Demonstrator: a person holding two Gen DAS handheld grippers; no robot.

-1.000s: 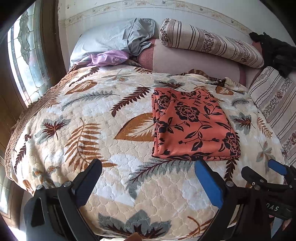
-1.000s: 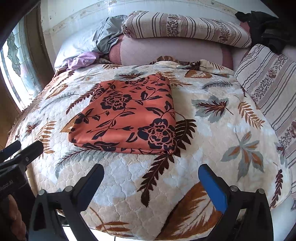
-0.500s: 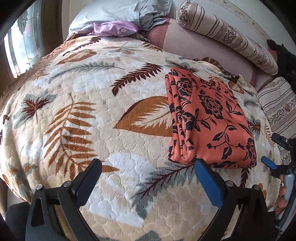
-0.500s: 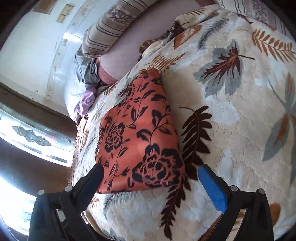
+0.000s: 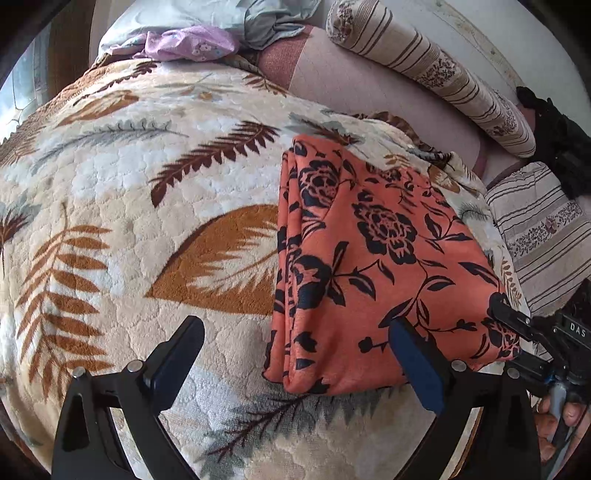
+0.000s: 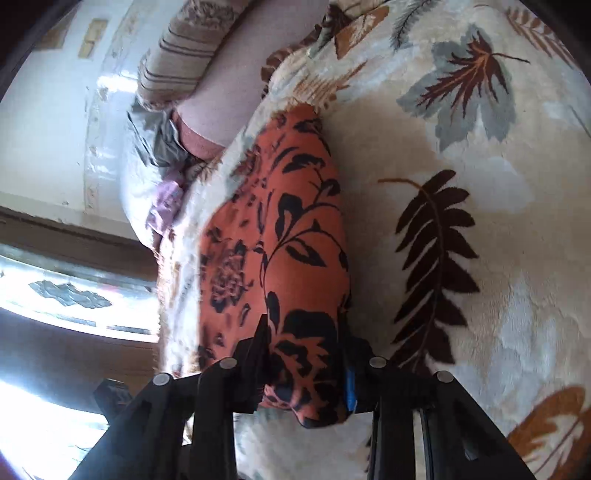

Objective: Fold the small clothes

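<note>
A folded orange garment with black flowers (image 5: 369, 258) lies on the leaf-patterned blanket (image 5: 147, 184). My left gripper (image 5: 295, 365) is open just above the blanket at the garment's near left corner, and its blue right finger (image 5: 413, 362) overlaps the near edge. In the right wrist view my right gripper (image 6: 304, 362) is rolled on its side. Its jaws are closing, and the garment's (image 6: 288, 240) near right corner bulges between the pads. The left wrist view shows the right gripper (image 5: 513, 338) clamped on that corner, with a person's fingers below it.
At the head of the bed lie a striped bolster (image 5: 424, 70), a pink cushion (image 5: 369, 96), a lilac cloth (image 5: 188, 42) and grey fabric (image 5: 273, 18). A striped pillow (image 5: 543, 229) and a black cloth (image 5: 561, 147) sit right. A window (image 6: 55, 295) is left.
My right gripper rolled onto its side, came down to the garment's near right corner and its jaws came together on it. My left gripper moved closer to the near left corner, still open.
</note>
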